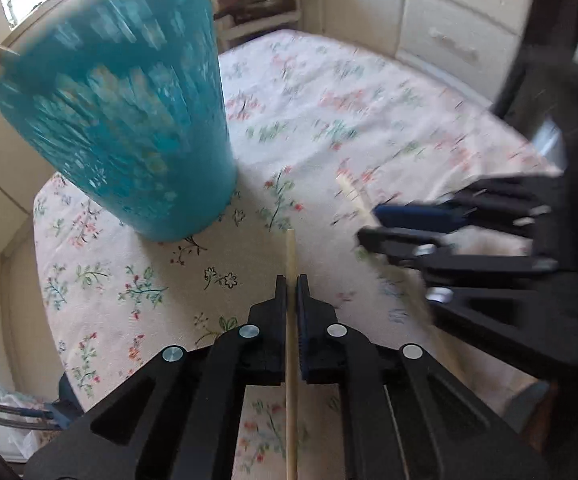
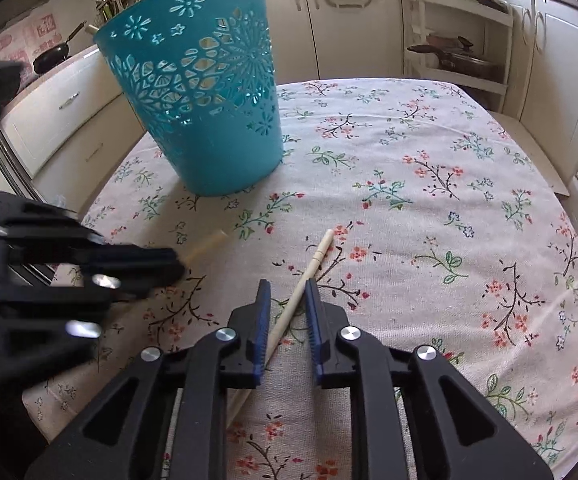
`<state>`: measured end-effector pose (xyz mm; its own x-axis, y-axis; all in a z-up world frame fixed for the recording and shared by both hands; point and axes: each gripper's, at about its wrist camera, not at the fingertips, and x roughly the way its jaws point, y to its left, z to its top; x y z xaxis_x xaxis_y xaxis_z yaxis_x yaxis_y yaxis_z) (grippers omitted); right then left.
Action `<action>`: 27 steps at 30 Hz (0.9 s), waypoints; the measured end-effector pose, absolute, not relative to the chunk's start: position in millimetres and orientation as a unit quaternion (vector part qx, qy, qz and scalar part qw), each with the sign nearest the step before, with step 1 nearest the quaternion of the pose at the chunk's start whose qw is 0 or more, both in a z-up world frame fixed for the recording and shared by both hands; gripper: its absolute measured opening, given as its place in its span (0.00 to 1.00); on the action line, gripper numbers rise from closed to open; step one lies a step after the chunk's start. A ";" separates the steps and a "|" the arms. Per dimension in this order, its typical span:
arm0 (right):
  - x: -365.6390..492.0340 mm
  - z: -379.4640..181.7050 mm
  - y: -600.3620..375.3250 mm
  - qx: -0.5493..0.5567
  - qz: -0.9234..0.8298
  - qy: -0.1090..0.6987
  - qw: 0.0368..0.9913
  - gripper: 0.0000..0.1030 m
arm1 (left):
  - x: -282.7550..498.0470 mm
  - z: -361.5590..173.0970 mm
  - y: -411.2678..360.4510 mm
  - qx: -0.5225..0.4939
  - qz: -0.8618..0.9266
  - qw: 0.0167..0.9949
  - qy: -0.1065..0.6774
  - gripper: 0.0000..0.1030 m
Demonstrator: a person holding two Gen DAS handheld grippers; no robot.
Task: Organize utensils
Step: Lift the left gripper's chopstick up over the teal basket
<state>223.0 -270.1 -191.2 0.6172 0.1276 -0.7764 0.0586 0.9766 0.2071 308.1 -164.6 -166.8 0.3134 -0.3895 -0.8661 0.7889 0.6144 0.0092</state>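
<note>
While the left gripper (image 1: 291, 280) clamps one chopstick (image 1: 291, 256), the other lies loose.
Right gripper (image 2: 287, 286) jaws stand apart around the second chopstick (image 2: 316, 258) on the desk (image 2: 429, 152); teal basket (image 2: 209, 92) upper left.

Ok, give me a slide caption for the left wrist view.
Left gripper shut on a chopstick, teal basket ahead on the floral tablecloth.
</note>
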 end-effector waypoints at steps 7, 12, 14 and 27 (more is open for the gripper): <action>222.7 -190.7 -265.6 0.096 0.025 0.437 0.894 0.24 | 327.3 -46.1 -111.7 0.060 -0.409 0.824 0.388 0.04; 223.2 -190.8 -267.1 0.098 0.026 0.436 0.894 0.24 | 354.1 34.8 -92.6 -0.031 -0.382 0.870 0.310 0.04; 223.3 -190.7 -267.5 0.096 0.025 0.437 0.894 0.24 | 367.5 53.9 -92.3 -0.058 -0.362 0.887 0.280 0.04; 223.5 -190.2 -267.2 0.093 0.024 0.437 0.894 0.24 | 448.2 31.2 -136.7 -0.132 -0.201 0.953 0.184 0.05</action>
<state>223.5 -267.2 -190.2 0.6165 0.1235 -0.7776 0.0384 0.9817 0.1864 448.2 -136.7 31.2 0.8516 -0.4321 -0.2969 0.3352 0.8842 -0.3253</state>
